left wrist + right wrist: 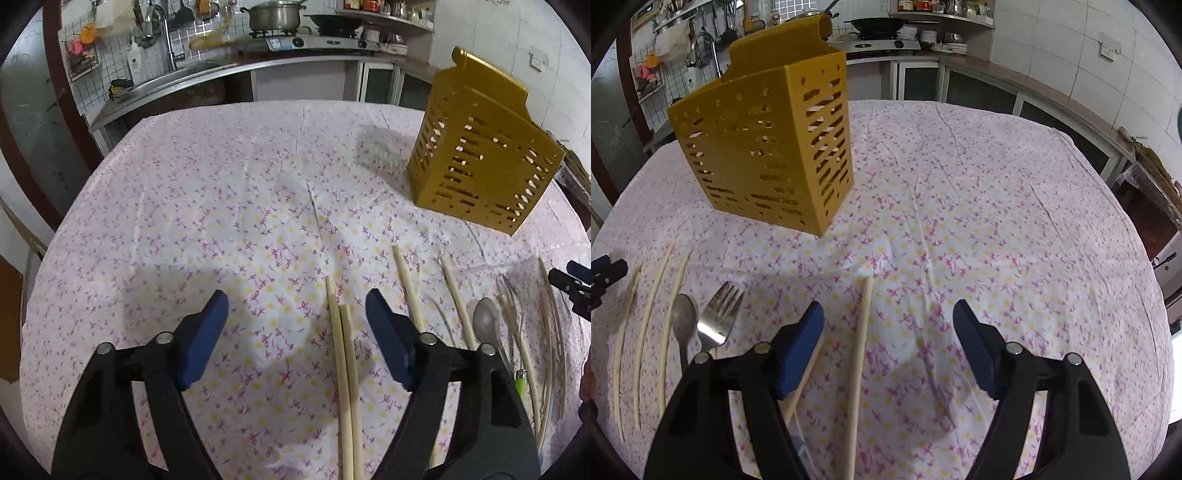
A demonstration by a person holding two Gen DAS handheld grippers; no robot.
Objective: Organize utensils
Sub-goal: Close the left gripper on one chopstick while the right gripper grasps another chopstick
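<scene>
A gold slotted utensil holder (480, 162) stands upright on the floral tablecloth; it also shows in the right wrist view (768, 147). My left gripper (297, 304) is open and empty above the cloth, with a pair of pale chopsticks (345, 369) lying between its jaws. More chopsticks (458, 299), a metal spoon (485, 325) and a fork (508, 295) lie to its right. My right gripper (888, 315) is open and empty, with one chopstick (860, 347) between its jaws. The spoon (685, 317), fork (720, 317) and several chopsticks (646, 321) lie to its left.
The round table's edge (110, 155) curves close on the left and far side. Behind it are a kitchen counter with a sink (177, 77), a stove and pot (273, 16). A green-handled item (521, 380) lies among the utensils.
</scene>
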